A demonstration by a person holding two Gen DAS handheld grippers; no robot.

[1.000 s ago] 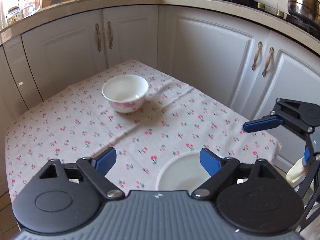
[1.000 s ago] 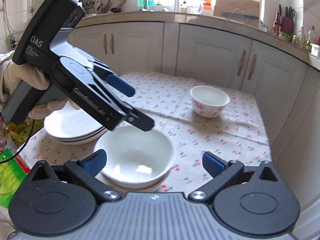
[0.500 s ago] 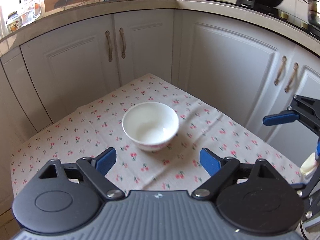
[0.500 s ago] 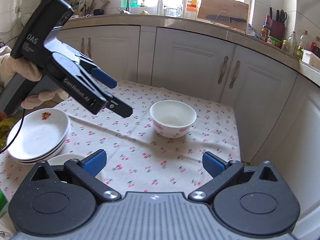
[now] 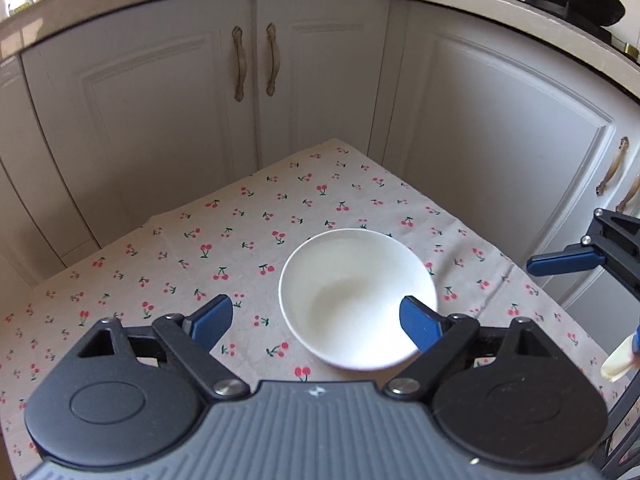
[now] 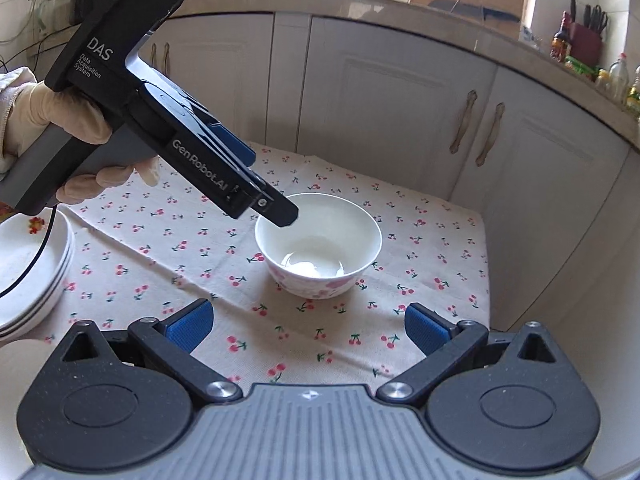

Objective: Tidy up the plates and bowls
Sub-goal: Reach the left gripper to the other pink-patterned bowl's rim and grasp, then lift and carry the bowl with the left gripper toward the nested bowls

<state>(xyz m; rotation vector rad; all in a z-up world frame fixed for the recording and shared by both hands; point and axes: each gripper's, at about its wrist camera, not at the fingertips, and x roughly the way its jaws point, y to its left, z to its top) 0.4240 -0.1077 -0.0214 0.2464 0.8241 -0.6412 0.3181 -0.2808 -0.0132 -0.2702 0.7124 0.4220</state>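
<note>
A small white bowl (image 5: pixel 357 299) with pink flowers on its outside is sitting alone on the cherry-print tablecloth (image 5: pixel 248 240), near the corner of the table that is tucked against the white cabinets (image 5: pixel 160 100). The left gripper (image 5: pixel 316 320) is hovering just over it with its blue pads spread wide and nothing between them yet; its right pad (image 5: pixel 418 326) is lying over the near side of the bowl in the left wrist view, though whether it is touching the rim or merely passing above it is hard to tell from this angle. In the right wrist view the same tool is angling steeply down, its tip at the bowl's far-left rim, and a gloved hand (image 6: pixel 60 128) is gripping its handle. That tilt seems meant to let one finger drop inside the bowl and the other outside, so the wall can be pinched. The right gripper (image 6: pixel 306 326) is waiting on the near side of the bowl, its jaws likewise wide apart and holding nothing, probably staying clear so the left can work. At the left edge of that view a stack of plates (image 6: pixel 28 272) is resting on the cloth, well apart from the bowl, which suggests the bowl is the stray piece being collected to join the other dishes.
</note>
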